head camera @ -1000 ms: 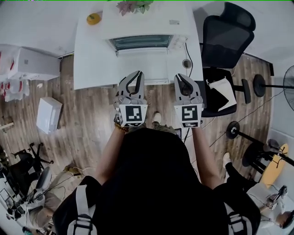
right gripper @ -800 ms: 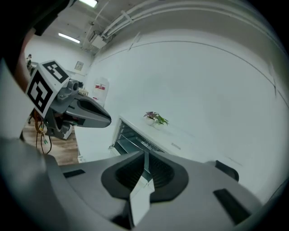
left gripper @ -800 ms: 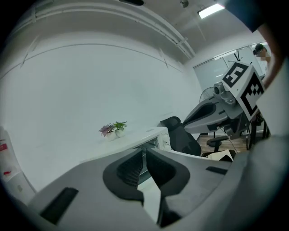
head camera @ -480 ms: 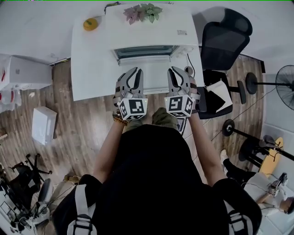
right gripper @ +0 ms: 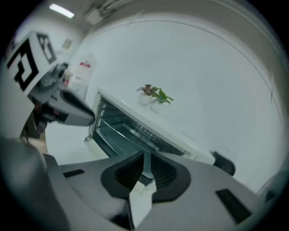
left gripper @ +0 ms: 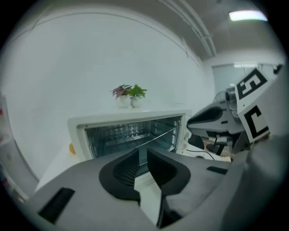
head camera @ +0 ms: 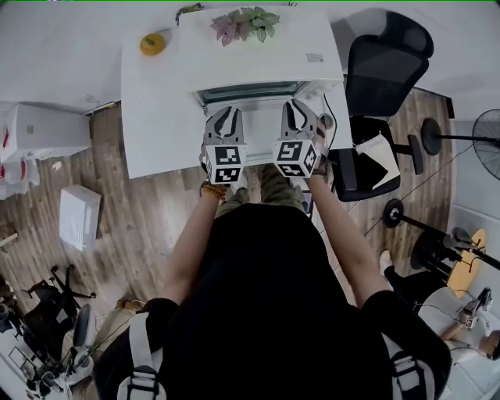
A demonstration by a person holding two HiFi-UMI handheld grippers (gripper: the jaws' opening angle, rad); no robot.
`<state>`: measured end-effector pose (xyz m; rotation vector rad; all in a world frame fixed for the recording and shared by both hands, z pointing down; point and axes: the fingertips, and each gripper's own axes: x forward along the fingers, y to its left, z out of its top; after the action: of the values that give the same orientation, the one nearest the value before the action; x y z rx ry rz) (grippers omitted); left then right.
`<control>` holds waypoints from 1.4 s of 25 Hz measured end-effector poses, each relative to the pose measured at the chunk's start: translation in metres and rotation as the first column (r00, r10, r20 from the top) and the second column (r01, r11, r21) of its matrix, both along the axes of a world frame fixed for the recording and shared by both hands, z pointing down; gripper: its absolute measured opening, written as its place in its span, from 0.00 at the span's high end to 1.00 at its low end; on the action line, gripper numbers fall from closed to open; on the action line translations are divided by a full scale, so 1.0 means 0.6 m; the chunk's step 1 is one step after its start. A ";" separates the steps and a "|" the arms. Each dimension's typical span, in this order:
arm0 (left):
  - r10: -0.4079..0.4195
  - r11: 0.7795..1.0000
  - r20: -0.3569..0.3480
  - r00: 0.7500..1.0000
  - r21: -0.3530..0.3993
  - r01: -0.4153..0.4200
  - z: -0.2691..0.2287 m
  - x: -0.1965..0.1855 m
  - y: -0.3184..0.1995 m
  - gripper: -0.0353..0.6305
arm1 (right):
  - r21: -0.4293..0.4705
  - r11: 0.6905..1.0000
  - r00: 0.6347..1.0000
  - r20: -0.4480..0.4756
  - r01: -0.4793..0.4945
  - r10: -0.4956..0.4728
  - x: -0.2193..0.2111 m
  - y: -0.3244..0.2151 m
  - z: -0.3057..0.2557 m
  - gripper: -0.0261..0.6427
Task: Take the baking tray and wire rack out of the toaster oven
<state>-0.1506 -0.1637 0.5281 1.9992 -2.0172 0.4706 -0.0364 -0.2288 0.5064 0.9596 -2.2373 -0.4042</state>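
Note:
A white toaster oven (head camera: 258, 55) stands on a white table (head camera: 156, 117) with its door open. The wire rack (left gripper: 151, 137) spans the cavity; it also shows as wire rack (right gripper: 131, 128) in the right gripper view. I cannot make out the baking tray for certain. My left gripper (head camera: 225, 117) and right gripper (head camera: 294, 108) hover side by side just in front of the oven's mouth. The left gripper (left gripper: 142, 155) has its jaws nearly together with nothing between them. The right gripper (right gripper: 145, 162) is shut and empty too.
Two small potted plants (head camera: 242, 22) sit on the oven's top. An orange round object (head camera: 152, 43) lies at the table's back left. A black office chair (head camera: 383, 70) stands right of the table, and a cable (head camera: 322, 105) runs by the oven's right side.
Both grippers have travelled forward from over the floor to over the table's front, ending close to the open oven, and have dropped lower. Their jaws stay together.

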 end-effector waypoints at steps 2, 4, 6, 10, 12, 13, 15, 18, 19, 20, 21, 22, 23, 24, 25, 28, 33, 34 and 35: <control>-0.054 0.998 -0.180 0.982 0.001 0.055 0.018 -0.014 -0.013 0.89 | -0.196 0.979 0.973 0.213 -0.049 0.092 0.000 -0.016 0.024 0.90; -0.053 0.997 -0.338 0.940 0.038 0.070 0.025 -0.019 -0.027 0.89 | -0.378 0.925 0.894 0.397 -0.048 0.209 0.002 -0.030 0.048 0.90; -0.032 0.995 -0.432 0.901 0.074 0.070 0.029 -0.019 -0.039 0.89 | -0.482 0.876 0.816 0.500 -0.014 0.288 -0.002 -0.041 0.063 0.90; -0.093 0.987 -0.585 0.806 0.053 0.152 0.058 -0.035 -0.059 0.89 | -0.600 0.798 0.693 0.601 0.062 0.398 -0.014 -0.063 0.084 0.90; -0.120 0.980 -0.674 0.729 0.038 0.197 0.074 -0.042 -0.067 0.81 | -0.647 0.758 0.631 0.624 0.086 0.461 -0.016 -0.078 0.093 0.90; -0.125 0.976 -0.720 0.683 0.035 0.216 0.079 -0.044 -0.072 0.79 | -0.662 0.744 0.605 0.631 0.093 0.485 -0.017 -0.085 0.096 0.90; -0.137 0.967 -0.789 0.599 0.026 0.255 0.089 -0.053 -0.080 0.77 | -0.680 0.724 0.558 0.649 0.118 0.518 -0.020 -0.099 0.097 0.89; -0.182 0.949 -0.830 0.527 -0.008 0.314 0.108 -0.073 -0.087 0.77 | -0.703 0.687 0.497 0.670 0.184 0.552 -0.032 -0.113 0.101 0.77; -0.180 0.945 -0.848 0.498 -0.009 0.326 0.107 -0.076 -0.092 0.77 | -0.712 0.674 0.485 0.669 0.199 0.563 -0.035 -0.117 0.104 0.75; -0.174 0.941 -0.869 0.462 -0.008 0.338 0.105 -0.079 -0.097 0.77 | -0.720 0.662 0.475 0.665 0.206 0.576 -0.037 -0.121 0.105 0.75; -0.166 0.936 -0.891 0.423 -0.008 0.351 0.104 -0.082 -0.103 0.77 | -0.729 0.653 0.465 0.661 0.207 0.590 -0.038 -0.126 0.106 0.75; -0.157 0.931 -0.910 0.384 -0.007 0.364 0.104 -0.086 -0.107 0.76 | -0.735 0.644 0.451 0.657 0.210 0.604 -0.040 -0.131 0.107 0.75; -0.151 0.926 -0.924 0.352 -0.008 0.377 0.106 -0.091 -0.110 0.76 | -0.740 0.637 0.437 0.657 0.216 0.615 -0.042 -0.137 0.107 0.75; -0.149 0.920 -0.933 0.327 -0.010 0.391 0.108 -0.096 -0.112 0.76 | -0.743 0.632 0.424 0.657 0.223 0.623 -0.045 -0.142 0.106 0.74; -0.150 0.914 -0.940 0.306 -0.014 0.406 0.110 -0.102 -0.114 0.76 | -0.745 0.627 0.415 0.657 0.229 0.629 -0.048 -0.147 0.107 0.74; -0.161 0.894 -0.956 0.246 -0.035 0.447 0.118 -0.120 -0.119 0.76 | -0.752 0.618 0.414 0.650 0.228 0.638 -0.057 -0.161 0.112 0.74; -0.168 0.886 -0.964 0.206 -0.057 0.460 0.131 -0.136 -0.129 0.76 | -0.763 0.606 0.420 0.637 0.224 0.646 -0.069 -0.177 0.122 0.74; -0.164 0.888 -0.966 0.200 -0.056 0.456 0.131 -0.135 -0.130 0.76 | -0.763 0.606 0.417 0.637 0.223 0.648 -0.070 -0.179 0.123 0.74; -0.157 0.890 -0.969 0.192 -0.054 0.452 0.130 -0.134 -0.131 0.76 | -0.763 0.606 0.414 0.637 0.223 0.650 -0.070 -0.181 0.122 0.74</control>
<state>-0.2312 -0.2420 0.6064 1.2269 -1.4913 -0.9884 -0.0786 -0.3375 0.5798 1.0722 -2.5826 1.5528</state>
